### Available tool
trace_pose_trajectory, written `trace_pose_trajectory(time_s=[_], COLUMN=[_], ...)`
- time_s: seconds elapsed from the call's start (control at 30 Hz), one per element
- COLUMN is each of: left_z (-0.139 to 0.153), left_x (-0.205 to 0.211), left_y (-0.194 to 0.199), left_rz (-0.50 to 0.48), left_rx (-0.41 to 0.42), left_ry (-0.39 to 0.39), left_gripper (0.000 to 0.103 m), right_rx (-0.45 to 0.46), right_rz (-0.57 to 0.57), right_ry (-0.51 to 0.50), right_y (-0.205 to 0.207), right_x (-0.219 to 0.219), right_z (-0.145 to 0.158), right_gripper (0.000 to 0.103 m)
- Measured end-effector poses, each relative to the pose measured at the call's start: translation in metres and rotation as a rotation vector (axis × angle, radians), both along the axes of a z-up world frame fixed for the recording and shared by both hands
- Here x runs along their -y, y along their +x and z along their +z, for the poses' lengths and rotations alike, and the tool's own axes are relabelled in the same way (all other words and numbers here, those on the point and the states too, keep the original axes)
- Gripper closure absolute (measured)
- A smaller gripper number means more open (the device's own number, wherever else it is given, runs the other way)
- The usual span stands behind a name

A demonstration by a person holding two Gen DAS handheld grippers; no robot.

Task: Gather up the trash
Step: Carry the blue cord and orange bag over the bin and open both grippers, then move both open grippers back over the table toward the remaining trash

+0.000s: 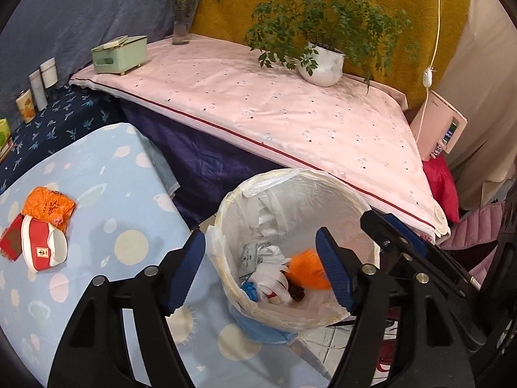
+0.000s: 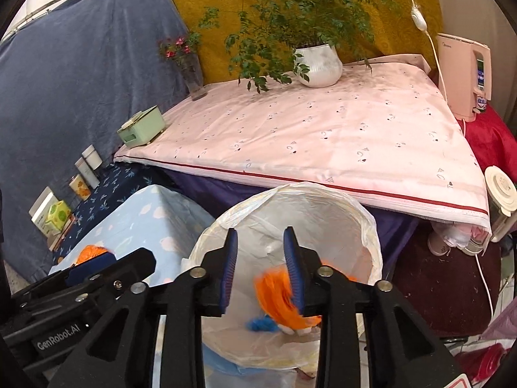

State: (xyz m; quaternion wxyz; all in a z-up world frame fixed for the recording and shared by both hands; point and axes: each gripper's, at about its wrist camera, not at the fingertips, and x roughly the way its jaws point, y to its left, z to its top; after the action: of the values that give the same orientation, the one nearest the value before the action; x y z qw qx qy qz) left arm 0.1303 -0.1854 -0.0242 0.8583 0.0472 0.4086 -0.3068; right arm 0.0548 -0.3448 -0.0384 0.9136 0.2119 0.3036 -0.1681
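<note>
A white-lined waste bin (image 1: 290,174) stands beside the light-blue table (image 1: 106,168). My left gripper (image 1: 260,239) hangs open over it, with nothing between its pads. A blurred orange scrap (image 1: 307,268) is in mid-air inside the bin, above white paper, a grey packet and a blue bit. In the right wrist view my right gripper (image 2: 260,236) is above the bin (image 2: 323,190) with its jaws apart; the orange scrap (image 2: 278,297) is blurred just under its right finger, not pinched. On the table lie an orange wrapper (image 1: 48,207), a red-and-white packet (image 1: 42,245) and a red box (image 1: 11,237).
Behind the bin is a pink-covered table (image 1: 290,113) bearing a potted plant (image 1: 323,61), a vase of flowers (image 1: 182,26) and a green box (image 1: 119,53). Tins (image 1: 35,93) line the dark blue shelf at left. A pink appliance (image 2: 465,74) and a white cord (image 2: 429,42) are at right.
</note>
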Motion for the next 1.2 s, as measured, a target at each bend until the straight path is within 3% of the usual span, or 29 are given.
trace_pose_trajectory(time_s=[0.33,0.63,1.2], left_z=[0.0,0.0,-0.013], left_x=[-0.019,-0.049,-0.14], left_y=[0.0,0.001,0.013], left_rz=[0.038,0.097,0.261], left_rx=[0.028,0.023,-0.002], left_ry=[0.02,0.01,0.007], left_gripper=[0.036,0.036,0.031], right_rx=[0.002,-0.005,-0.036], right_rz=[0.02,0.057,0.203], right_ry=[-0.019,-0.038,-0.075], right_y=[0.003,0.006,0.023], right_x=[-0.013,-0.035,-0.115], right_z=[0.003,0.006,-0.001], right_gripper=[0.065,0.065,0.053])
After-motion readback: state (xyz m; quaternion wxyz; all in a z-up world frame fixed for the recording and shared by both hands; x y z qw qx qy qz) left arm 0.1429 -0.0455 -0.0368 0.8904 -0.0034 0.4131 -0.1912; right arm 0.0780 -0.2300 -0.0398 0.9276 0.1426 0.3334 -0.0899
